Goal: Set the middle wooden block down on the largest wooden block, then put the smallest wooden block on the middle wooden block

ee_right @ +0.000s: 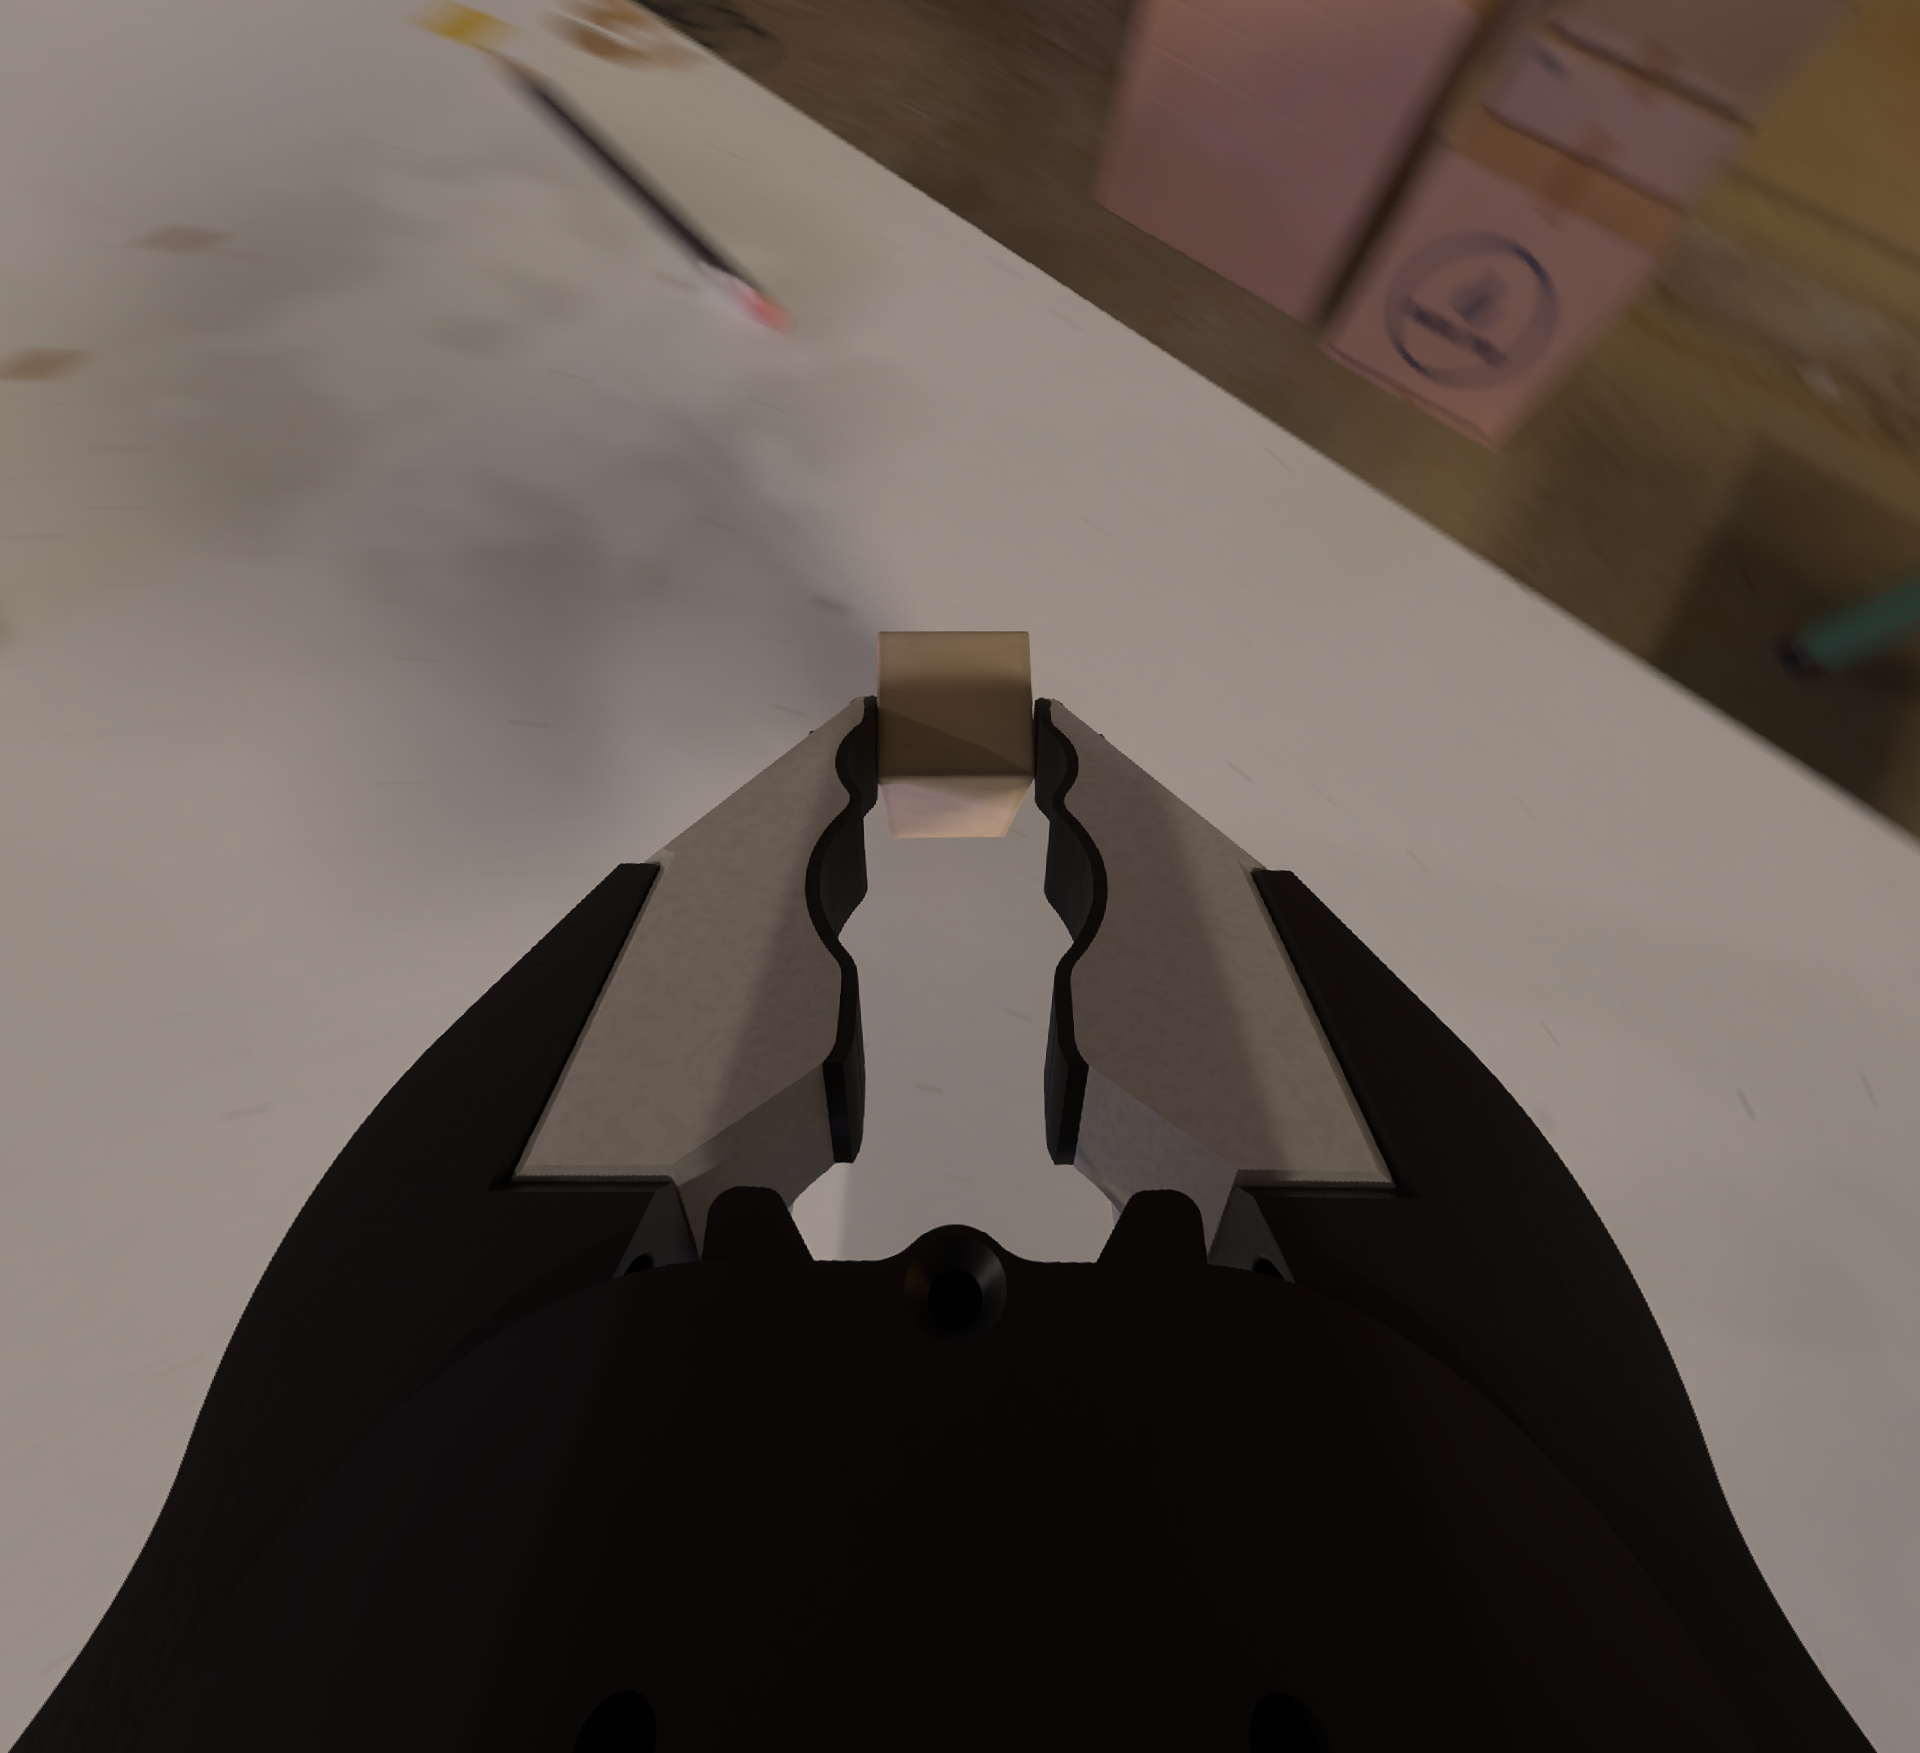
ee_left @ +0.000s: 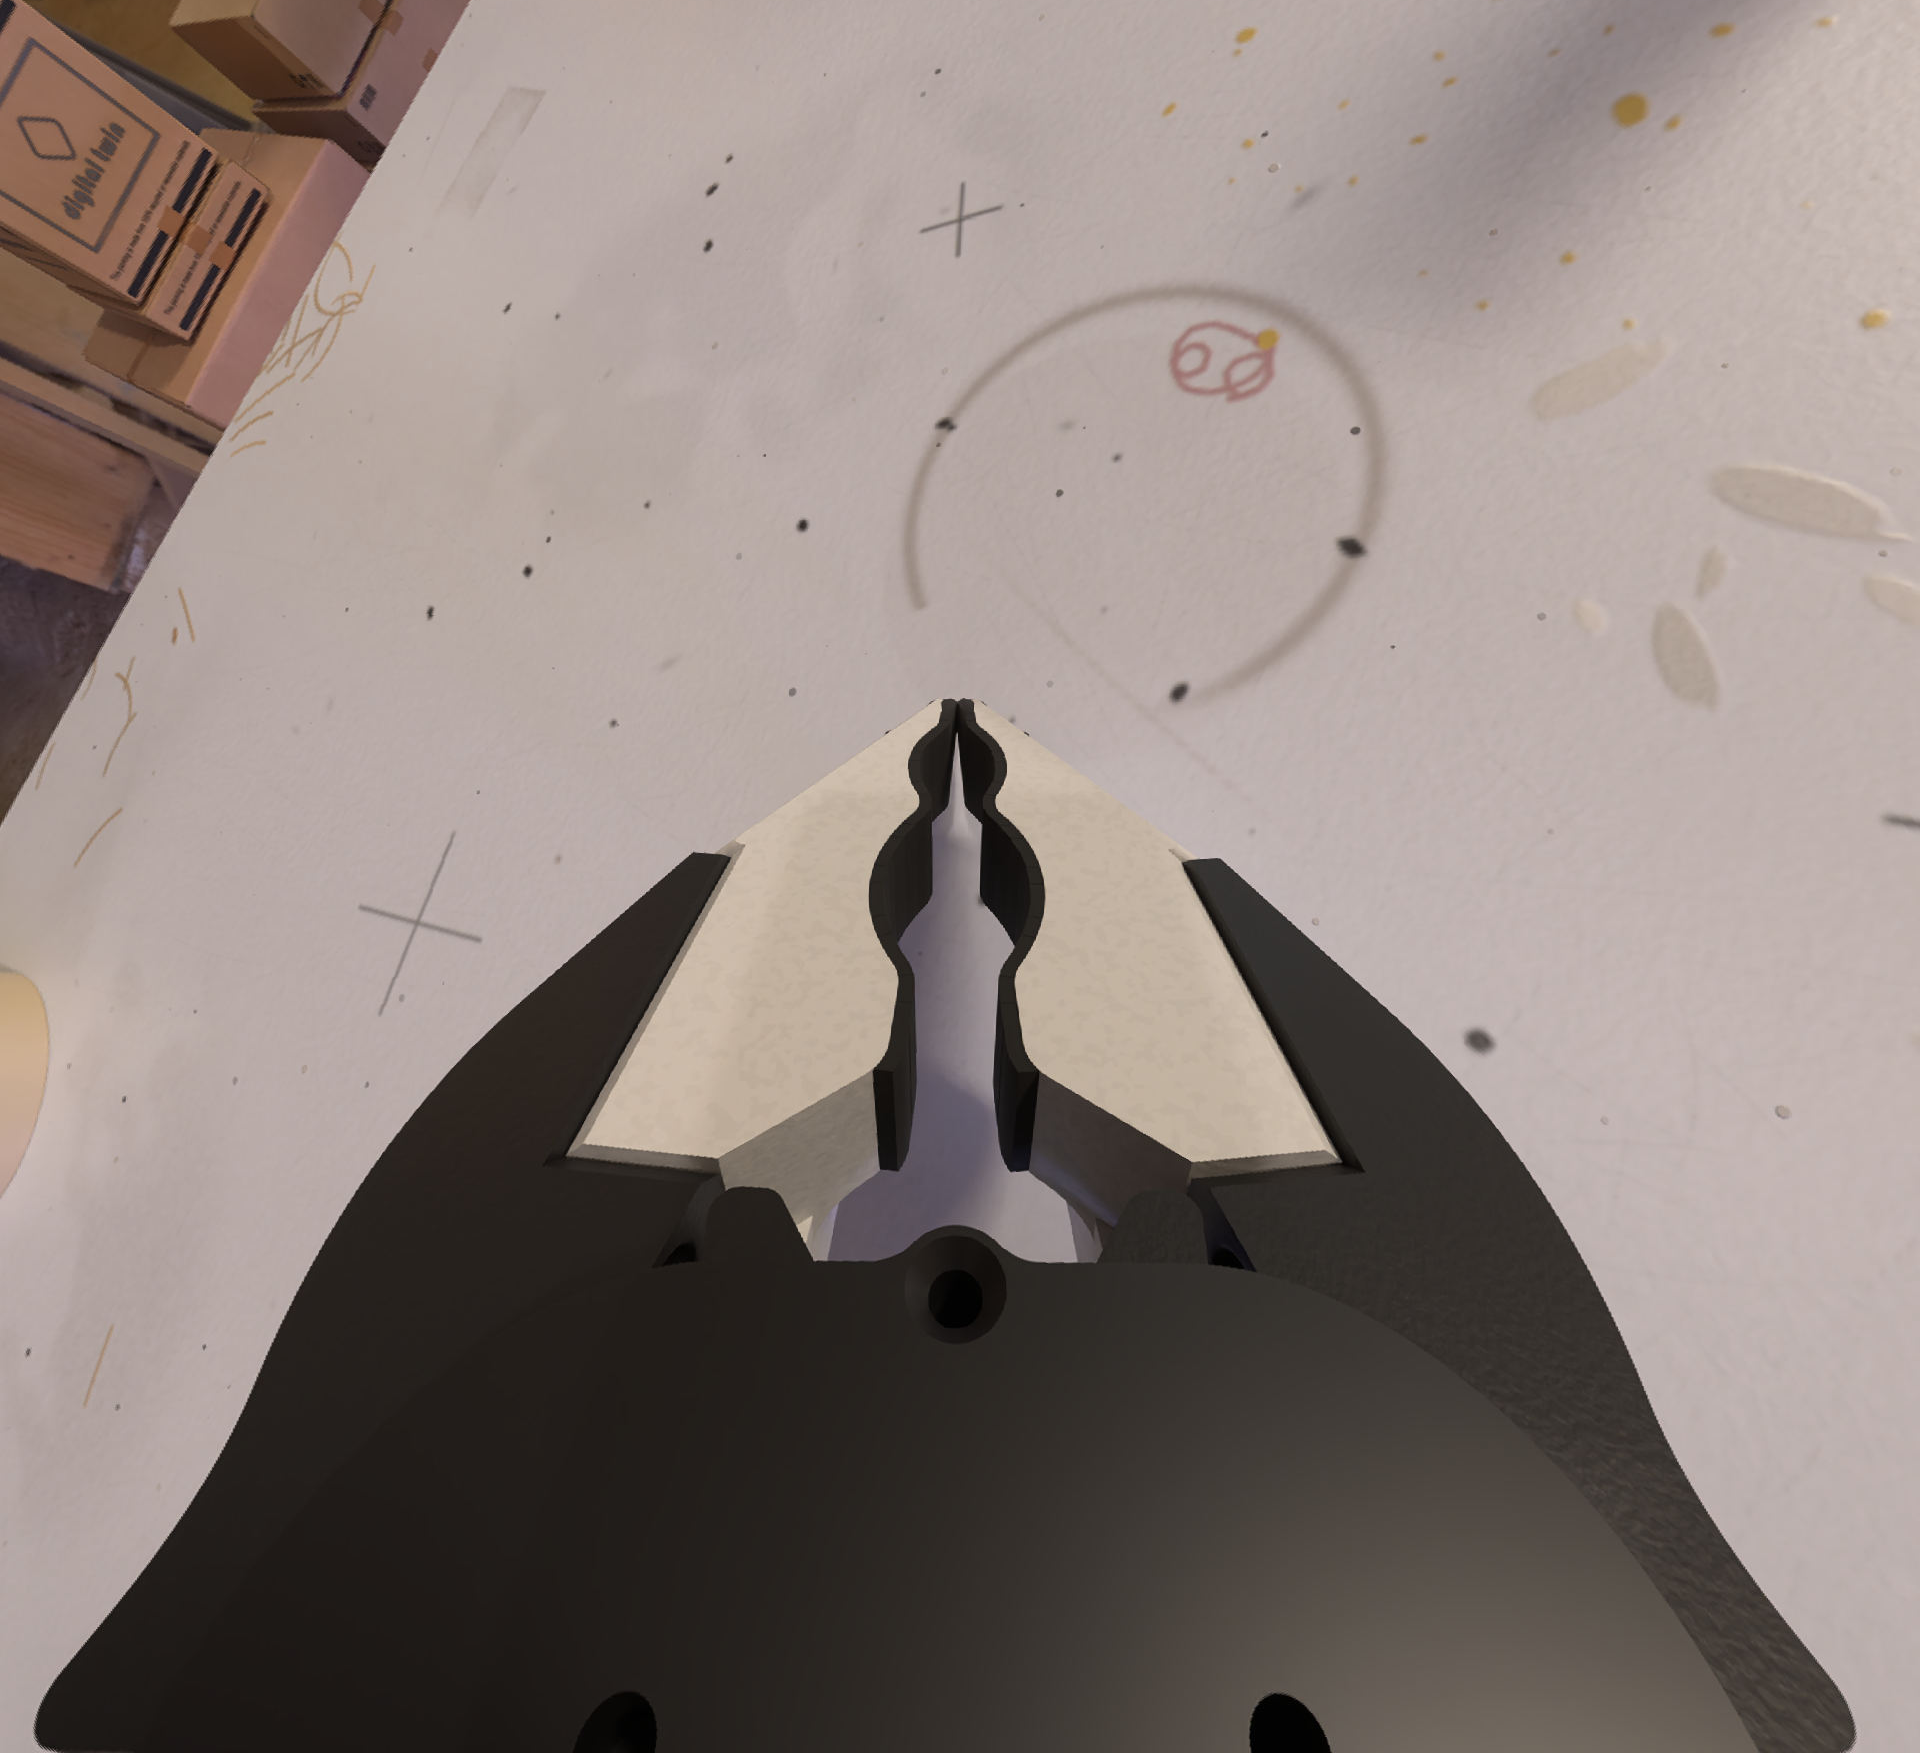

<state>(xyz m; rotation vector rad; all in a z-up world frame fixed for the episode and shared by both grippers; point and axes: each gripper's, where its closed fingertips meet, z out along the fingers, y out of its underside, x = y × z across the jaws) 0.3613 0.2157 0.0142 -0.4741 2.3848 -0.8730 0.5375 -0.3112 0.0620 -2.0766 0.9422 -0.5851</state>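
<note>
Block (ee_right: 954, 727) between right tongs (ee_right: 954, 716) tips.

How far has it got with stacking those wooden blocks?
No stack shows in either view, so nothing looks done yet. In hand: the right gripper is clamped on a wooden block, above the white table; which size it is I cannot tell. The left gripper is shut and empty. Left: both placements.

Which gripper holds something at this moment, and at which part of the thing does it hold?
The right gripper holds a wooden block between its fingertips, pressing on two opposite side faces. The left gripper is shut and holds nothing.
</note>
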